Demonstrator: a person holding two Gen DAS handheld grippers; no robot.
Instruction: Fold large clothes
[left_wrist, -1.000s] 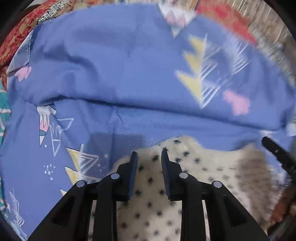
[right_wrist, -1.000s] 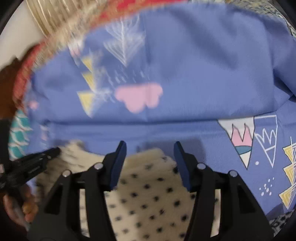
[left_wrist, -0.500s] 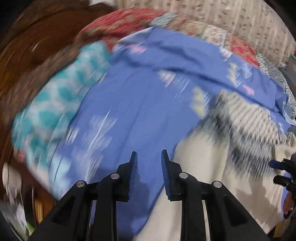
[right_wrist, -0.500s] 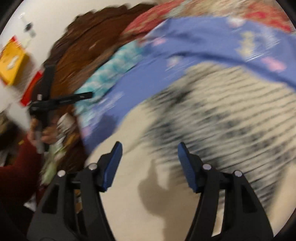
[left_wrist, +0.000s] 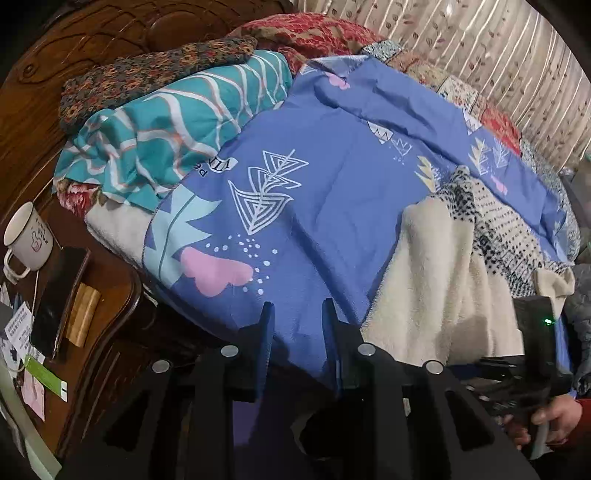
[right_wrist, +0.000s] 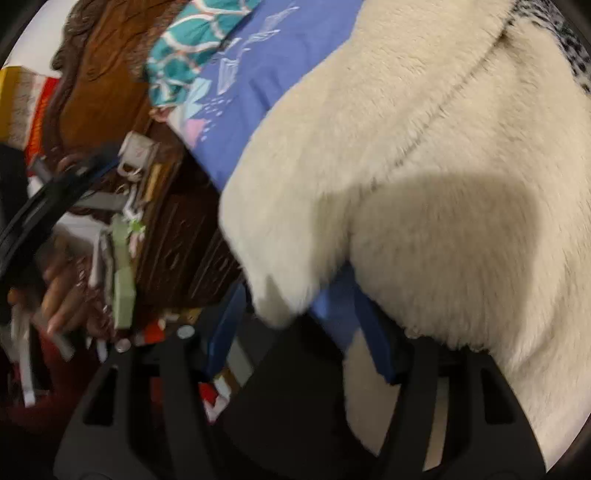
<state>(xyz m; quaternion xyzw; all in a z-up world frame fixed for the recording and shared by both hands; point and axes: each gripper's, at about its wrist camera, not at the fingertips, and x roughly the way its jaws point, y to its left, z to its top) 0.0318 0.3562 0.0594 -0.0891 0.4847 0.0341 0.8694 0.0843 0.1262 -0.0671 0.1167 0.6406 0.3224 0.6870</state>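
Both grippers are spread and empty – the fleece garment (right_wrist: 424, 147) is draped just ahead of the right gripper (right_wrist: 295, 321), its hem between the jaws; the left gripper (left_wrist: 297, 343) is farther off.

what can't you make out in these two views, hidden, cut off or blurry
- Right wrist view: bedside clutter smeared by motion blur.
- Right wrist view: right gripper, far finger partly behind the fleece coat.
- Left wrist view: mug print too small; spotted coat side cut off by right edge.
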